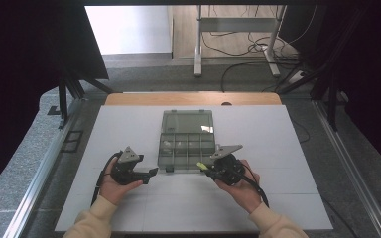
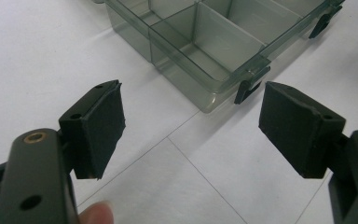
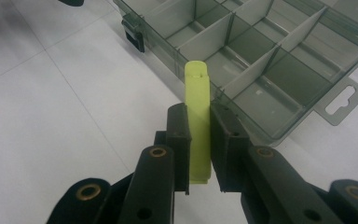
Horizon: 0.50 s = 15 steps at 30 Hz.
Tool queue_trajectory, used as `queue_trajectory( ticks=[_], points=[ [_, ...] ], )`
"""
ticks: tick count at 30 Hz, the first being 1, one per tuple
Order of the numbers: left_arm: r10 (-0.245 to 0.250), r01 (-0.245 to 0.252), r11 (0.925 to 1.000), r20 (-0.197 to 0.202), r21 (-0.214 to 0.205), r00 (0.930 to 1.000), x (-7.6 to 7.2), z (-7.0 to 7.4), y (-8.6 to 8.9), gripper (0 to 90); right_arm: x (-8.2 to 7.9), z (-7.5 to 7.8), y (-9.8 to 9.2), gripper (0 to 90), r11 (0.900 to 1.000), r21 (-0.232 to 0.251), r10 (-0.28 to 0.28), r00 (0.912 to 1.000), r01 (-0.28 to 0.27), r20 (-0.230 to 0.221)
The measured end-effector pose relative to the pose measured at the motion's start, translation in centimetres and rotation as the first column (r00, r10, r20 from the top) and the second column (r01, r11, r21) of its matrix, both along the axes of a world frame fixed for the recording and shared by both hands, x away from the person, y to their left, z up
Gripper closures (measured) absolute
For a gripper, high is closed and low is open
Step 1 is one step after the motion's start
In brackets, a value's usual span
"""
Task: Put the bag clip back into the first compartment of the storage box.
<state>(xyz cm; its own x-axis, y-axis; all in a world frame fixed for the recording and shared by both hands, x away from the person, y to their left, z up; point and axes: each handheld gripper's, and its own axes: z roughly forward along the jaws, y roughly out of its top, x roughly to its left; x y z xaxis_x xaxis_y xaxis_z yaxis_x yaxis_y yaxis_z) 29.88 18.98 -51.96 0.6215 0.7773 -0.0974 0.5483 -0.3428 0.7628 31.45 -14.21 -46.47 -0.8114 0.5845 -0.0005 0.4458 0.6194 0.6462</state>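
Yellow-green plastic block [image 3: 198, 121]: a small rectangular bar clamped between the right gripper's two black jaws, its free end sticking out past the jaw tips toward the box; in the high view it shows at the near right corner of the box [image 1: 202, 166].
Smoky transparent plastic compartment box [image 1: 187, 147]: sits open at the middle of the tabletop, lid folded back on the far side, dividers splitting it into many small cells, dark latches on its near edge.
White tabletop [image 1: 278, 148]: a flat pale sheet with faint seam lines, a wooden strip along its far edge.
Right gripper [image 3: 199, 122]: jaws clenched on the block from both sides; it points left and slightly away, tips just beside the box's near right corner.
Right hand [image 1: 243, 186]: wraps the gripper body from below and behind, forearm in a cream sleeve coming in from the lower right.
Left gripper [image 2: 191, 126]: jaws released, wide apart with nothing between them, pointed toward the box's near left corner with its latch.
Left hand [image 1: 113, 184]: grips the tool from underneath, forearm angled in from the lower left; a fingertip shows at the bottom of the left gripper view.
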Motion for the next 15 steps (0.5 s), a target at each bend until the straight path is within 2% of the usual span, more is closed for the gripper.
queue_trajectory(
  ticks=[15],
  points=[
    [0.0,0.0,1.0,0.002,0.002,1.0,0.0,0.0,0.0,22.5,1.1,1.0,1.0,78.6,0.9999,0.012,-0.008,0.9998,0.008,0.021]
  ],
)
